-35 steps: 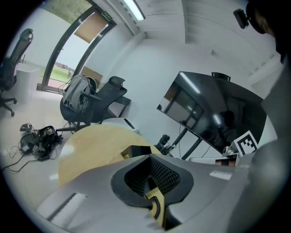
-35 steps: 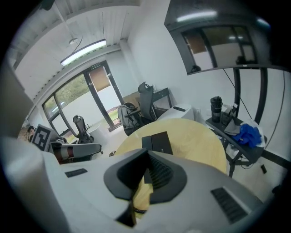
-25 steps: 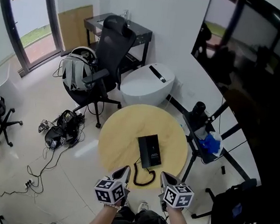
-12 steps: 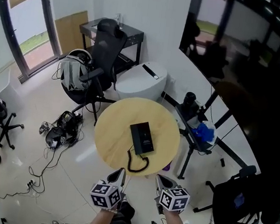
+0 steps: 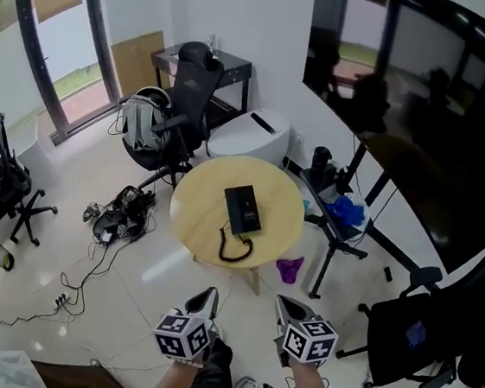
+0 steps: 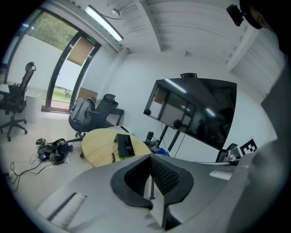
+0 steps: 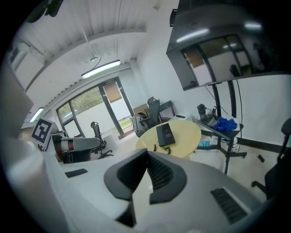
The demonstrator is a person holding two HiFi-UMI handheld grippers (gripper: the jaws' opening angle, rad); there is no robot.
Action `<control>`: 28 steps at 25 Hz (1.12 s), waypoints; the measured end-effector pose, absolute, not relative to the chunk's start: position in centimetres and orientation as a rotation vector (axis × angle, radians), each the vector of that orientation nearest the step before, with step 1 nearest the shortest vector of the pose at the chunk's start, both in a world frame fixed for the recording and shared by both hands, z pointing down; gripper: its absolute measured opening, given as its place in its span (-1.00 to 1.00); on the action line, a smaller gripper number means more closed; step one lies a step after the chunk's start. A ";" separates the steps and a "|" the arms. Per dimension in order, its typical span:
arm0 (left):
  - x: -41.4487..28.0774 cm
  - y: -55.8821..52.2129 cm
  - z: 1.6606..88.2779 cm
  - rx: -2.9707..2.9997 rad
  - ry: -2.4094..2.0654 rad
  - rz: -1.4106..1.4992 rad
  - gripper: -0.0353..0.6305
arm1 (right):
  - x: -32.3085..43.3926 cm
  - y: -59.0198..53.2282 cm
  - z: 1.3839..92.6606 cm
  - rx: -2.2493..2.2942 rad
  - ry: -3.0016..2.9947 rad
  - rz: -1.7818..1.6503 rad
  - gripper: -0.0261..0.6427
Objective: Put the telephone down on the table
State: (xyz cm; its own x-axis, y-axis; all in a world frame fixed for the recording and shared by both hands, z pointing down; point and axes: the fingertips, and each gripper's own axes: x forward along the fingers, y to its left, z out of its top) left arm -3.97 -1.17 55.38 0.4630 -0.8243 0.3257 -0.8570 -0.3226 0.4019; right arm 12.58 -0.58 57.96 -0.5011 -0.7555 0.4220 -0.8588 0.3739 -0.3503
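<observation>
- Lying flat near the middle of the round table [image 5: 200,201], the black telephone [image 5: 242,209] had its curled cord [image 5: 235,247] trailing toward the near edge.
- A second before, the telephone sat just ahead of both grippers; now the table stood well away from them, with bare floor between.
- The telephone itself lay at the same spot on the tabletop as before.
- The left gripper [image 5: 204,300] had its jaws pressed together with nothing between them.
- The right gripper [image 5: 289,307] was likewise closed and empty, near the left one and apart from it.
- More of the room showed than earlier: a purple thing [image 5: 289,268] on the floor beside the table, and a dark chair [image 5: 418,331] at the right.
- Whether the handset sat on its base could not be made out; the telephone read as one dark slab.
- The person's forearms were cut off at the bottom edge, and the big screen [image 5: 428,88] was too dark to read.
</observation>
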 end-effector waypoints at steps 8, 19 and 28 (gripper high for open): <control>-3.3 5.6 53.1 2.178 -1.447 0.062 -0.89 | 12.1 5.4 55.0 1.365 -2.528 0.760 -0.90; -3.8 6.6 51.8 2.210 -1.399 0.076 -0.89 | 10.4 7.3 53.1 1.408 -2.546 0.745 -0.90; -3.4 5.6 51.5 2.239 -1.319 0.042 -0.89 | 10.0 7.5 52.7 1.439 -2.522 0.742 -0.90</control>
